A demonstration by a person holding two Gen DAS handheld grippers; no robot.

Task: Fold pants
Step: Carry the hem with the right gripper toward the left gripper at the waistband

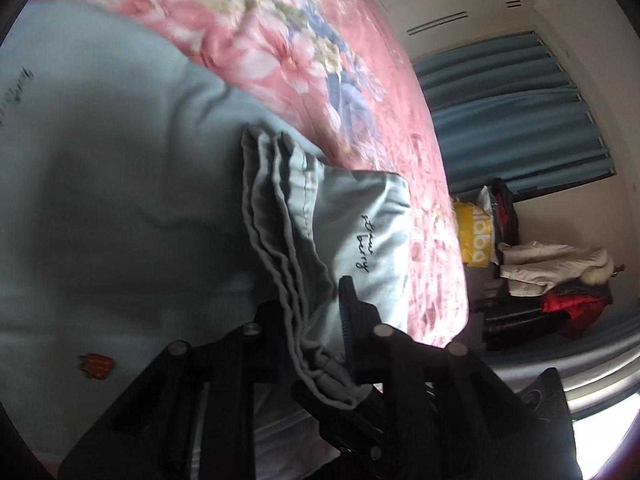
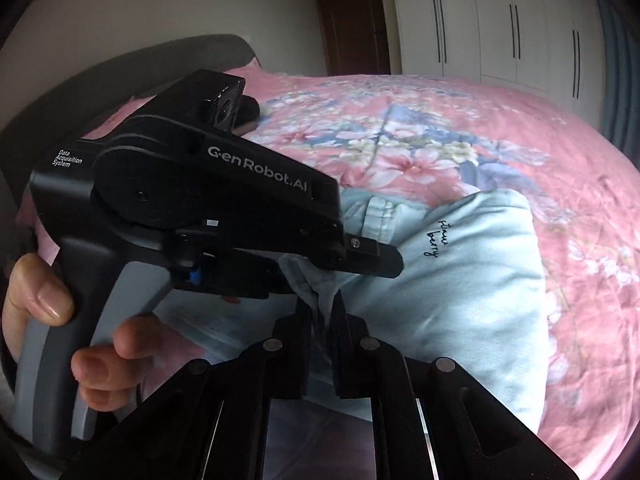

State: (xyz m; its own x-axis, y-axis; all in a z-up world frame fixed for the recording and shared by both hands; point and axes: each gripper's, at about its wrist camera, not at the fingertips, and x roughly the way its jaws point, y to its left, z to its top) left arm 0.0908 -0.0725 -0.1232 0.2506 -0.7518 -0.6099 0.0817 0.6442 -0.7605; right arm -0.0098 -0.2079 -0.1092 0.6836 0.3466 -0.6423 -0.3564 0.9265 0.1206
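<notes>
The pale blue pants [image 1: 120, 200] lie on a pink floral bed, with small dark script and a strawberry patch on them. My left gripper [image 1: 312, 320] is shut on a bunched, layered edge of the pants [image 1: 288, 216] and holds it lifted. In the right wrist view the pants [image 2: 460, 280] are folded over in a thick roll. My right gripper [image 2: 324, 312] is shut on a gathered bit of the same fabric, just below the left gripper [image 2: 372, 260], which a hand holds close beside it.
The pink floral bedspread [image 2: 440, 132] covers the bed. White wardrobes [image 2: 500, 20] and a dark door [image 2: 352, 16] stand behind it. Beyond the bed's edge are blue curtains [image 1: 520, 112], a yellow bag [image 1: 476, 236] and piled clothes [image 1: 560, 280].
</notes>
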